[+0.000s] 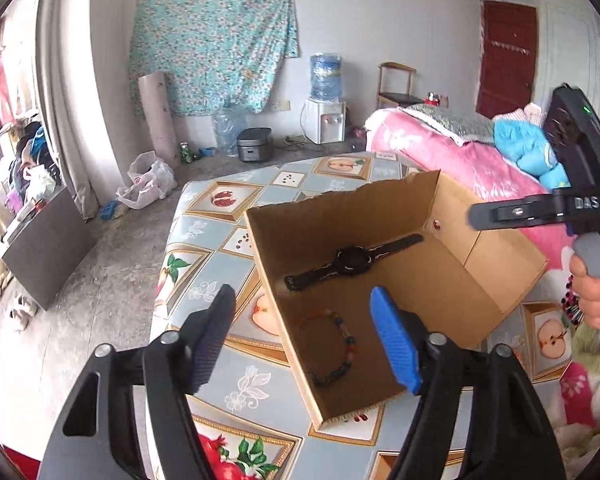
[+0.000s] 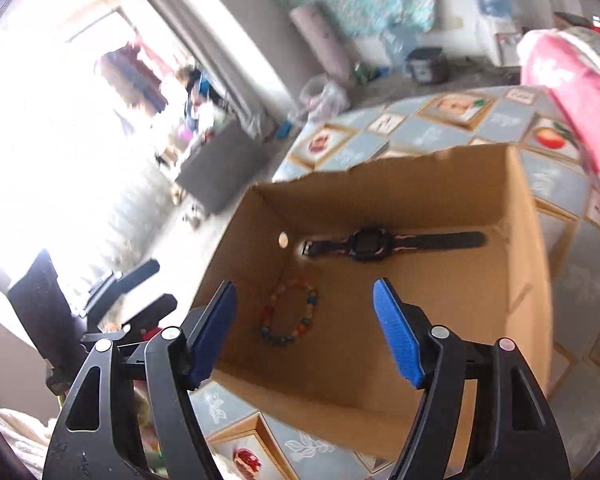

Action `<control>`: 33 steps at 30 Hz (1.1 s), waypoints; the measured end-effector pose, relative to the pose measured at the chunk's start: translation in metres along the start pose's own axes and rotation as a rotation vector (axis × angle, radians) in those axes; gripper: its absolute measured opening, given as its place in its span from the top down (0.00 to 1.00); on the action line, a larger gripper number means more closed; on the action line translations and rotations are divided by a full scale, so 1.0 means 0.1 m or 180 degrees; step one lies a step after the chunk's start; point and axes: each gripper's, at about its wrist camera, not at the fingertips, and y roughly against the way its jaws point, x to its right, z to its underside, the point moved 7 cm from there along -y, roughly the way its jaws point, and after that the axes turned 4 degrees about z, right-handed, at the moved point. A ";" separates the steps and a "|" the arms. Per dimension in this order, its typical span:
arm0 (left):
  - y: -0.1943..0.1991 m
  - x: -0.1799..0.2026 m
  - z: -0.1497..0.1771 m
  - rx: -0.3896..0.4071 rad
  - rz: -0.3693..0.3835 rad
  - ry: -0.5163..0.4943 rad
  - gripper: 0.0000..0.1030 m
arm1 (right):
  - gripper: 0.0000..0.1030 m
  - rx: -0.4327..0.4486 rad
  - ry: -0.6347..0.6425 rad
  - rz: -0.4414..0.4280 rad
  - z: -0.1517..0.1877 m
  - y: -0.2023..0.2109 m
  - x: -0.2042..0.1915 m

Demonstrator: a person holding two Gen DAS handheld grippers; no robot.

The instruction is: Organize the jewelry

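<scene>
Both tongs are released, nothing between their blue pads: the left gripper [image 1: 304, 340] and right gripper [image 2: 305, 332] hang over the cardboard box [image 1: 496, 256] mid-frame, where the black watch [image 1: 354, 261] and bead bracelet [image 1: 336, 348] lie on its floor

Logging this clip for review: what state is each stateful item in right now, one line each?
Cardboard box: open-topped, upright on the table.
Black watch: inside the box, strap laid out flat.
Bead bracelet: inside the box, lying flat, apart from the watch.
Left gripper: open, empty.
Right gripper: open, empty.
</scene>
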 end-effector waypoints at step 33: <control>-0.25 0.79 1.06 -0.0453 0.0399 0.0127 0.12 | 0.38 -0.0345 -0.0319 0.0185 1.00 0.27 0.42</control>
